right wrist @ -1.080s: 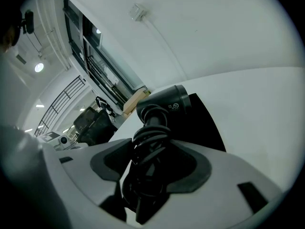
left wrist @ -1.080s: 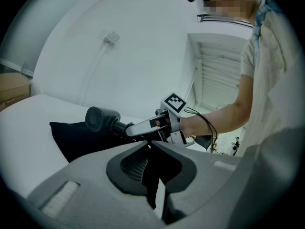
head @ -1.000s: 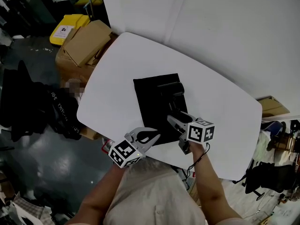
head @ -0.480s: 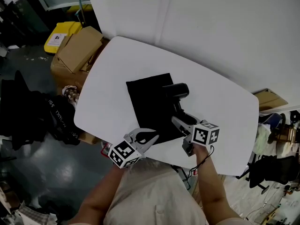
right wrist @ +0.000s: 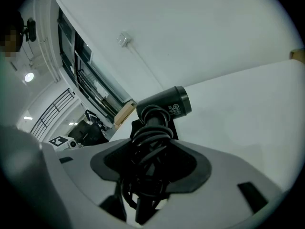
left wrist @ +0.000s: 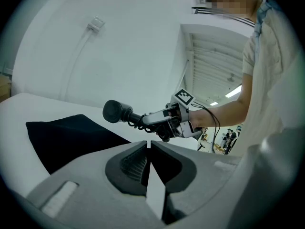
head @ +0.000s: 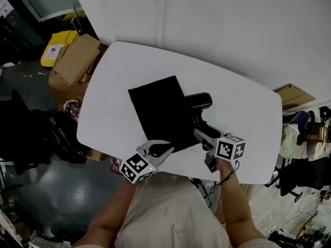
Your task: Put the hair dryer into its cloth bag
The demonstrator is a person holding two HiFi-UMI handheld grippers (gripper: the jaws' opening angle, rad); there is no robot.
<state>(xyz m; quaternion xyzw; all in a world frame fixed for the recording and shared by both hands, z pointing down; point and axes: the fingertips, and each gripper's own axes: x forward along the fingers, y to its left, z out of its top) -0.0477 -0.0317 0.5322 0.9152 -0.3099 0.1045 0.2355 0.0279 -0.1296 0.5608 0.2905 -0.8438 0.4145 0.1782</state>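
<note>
The black cloth bag (head: 156, 112) lies flat on the white table (head: 243, 118). My right gripper (head: 203, 133) is shut on the handle of the black hair dryer (head: 198, 102), which has its cord wound round it. The dryer's head hangs just past the bag's right edge. In the right gripper view the dryer head (right wrist: 165, 104) points away, with the corded handle between the jaws. My left gripper (head: 163, 150) is shut on nothing, at the bag's near edge; in its own view I see the bag (left wrist: 71, 137), the dryer (left wrist: 116, 111) and the right gripper (left wrist: 164, 120).
Cardboard boxes (head: 75, 61) and a yellow bin (head: 53, 49) stand on the floor left of the table. Dark bags (head: 36, 138) lie below them. A white wall (head: 217, 25) runs behind the table. The table's near edge is right under both grippers.
My right gripper has carried the hair dryer to the right, from over the bag to just off its right edge. The left gripper has shifted slightly and stays shut.
</note>
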